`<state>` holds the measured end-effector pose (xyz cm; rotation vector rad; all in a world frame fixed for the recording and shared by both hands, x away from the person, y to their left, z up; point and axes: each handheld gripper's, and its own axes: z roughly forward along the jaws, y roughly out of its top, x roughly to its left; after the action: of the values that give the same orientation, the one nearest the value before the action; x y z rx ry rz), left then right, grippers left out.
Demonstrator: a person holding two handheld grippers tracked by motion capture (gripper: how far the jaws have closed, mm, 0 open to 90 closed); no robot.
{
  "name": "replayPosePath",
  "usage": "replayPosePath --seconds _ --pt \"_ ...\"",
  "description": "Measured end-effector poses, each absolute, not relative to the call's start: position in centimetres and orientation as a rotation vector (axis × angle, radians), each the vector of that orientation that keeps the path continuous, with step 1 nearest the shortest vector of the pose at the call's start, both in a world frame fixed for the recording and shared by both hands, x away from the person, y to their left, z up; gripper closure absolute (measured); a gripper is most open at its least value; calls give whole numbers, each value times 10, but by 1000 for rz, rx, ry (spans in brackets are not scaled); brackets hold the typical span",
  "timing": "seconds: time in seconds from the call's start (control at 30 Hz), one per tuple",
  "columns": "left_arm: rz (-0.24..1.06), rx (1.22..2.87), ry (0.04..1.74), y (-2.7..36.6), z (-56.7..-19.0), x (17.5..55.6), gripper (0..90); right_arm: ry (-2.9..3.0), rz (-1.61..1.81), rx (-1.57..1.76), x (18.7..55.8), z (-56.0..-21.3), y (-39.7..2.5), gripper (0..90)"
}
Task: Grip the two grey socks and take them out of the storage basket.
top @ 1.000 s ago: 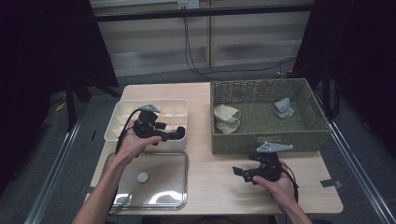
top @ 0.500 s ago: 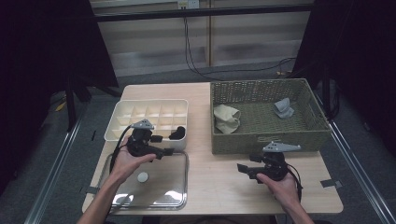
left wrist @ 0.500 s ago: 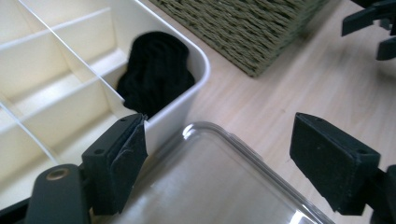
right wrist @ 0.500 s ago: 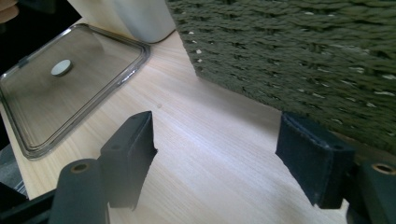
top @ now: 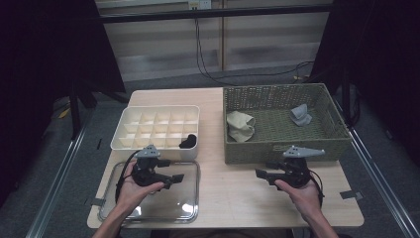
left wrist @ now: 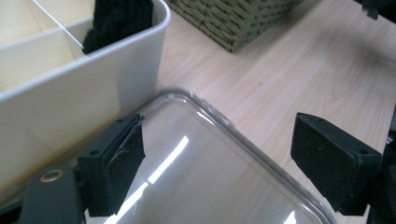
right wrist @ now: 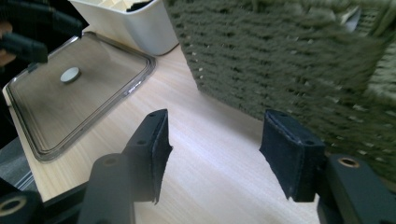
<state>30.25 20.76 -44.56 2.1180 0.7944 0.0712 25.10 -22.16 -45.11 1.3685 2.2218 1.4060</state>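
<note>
- Your left gripper (top: 171, 178) hangs over the clear plastic lid (top: 185, 210) lying flat on the light wooden table (top: 237, 193), jaws wide, holding nothing.
- The rolled black sock (top: 188, 142) sits in the near-right cell of the cream divided plastic organiser box (top: 130, 143); one per cell looks like the plan.
- Your right gripper (top: 264, 174) is wide and empty, just in front of the olive woven basket (top: 277, 151): likely staged for the beige sock (top: 240, 125) or grey sock (top: 300, 115).

- The divided box (top: 157, 130) sits at 10 o'clock on the table (top: 237, 193).
- The basket (top: 282, 148) sits at 2 o'clock.
- The lid (top: 190, 198) lies at 7 o'clock.
</note>
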Motion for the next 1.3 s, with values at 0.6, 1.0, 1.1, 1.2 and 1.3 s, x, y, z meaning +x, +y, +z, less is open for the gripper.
replayPosePath --seconds 0.6,1.0,1.1,1.2,1.3 --pt "68 2107 792 209 -454 276 176 2218 1469 1282 275 -400 -235 543" --pt "71 2090 774 206 -453 284 176 2235 1391 1291 318 -378 -258 528" --pt "80 2097 780 206 -453 285 176 2236 1343 1311 335 -373 -268 528" --pt "94 2093 792 208 -453 284 170 2230 1308 1339 349 -370 -276 529" --pt "104 2096 797 212 -455 282 161 2234 1271 1373 361 -369 -281 528"
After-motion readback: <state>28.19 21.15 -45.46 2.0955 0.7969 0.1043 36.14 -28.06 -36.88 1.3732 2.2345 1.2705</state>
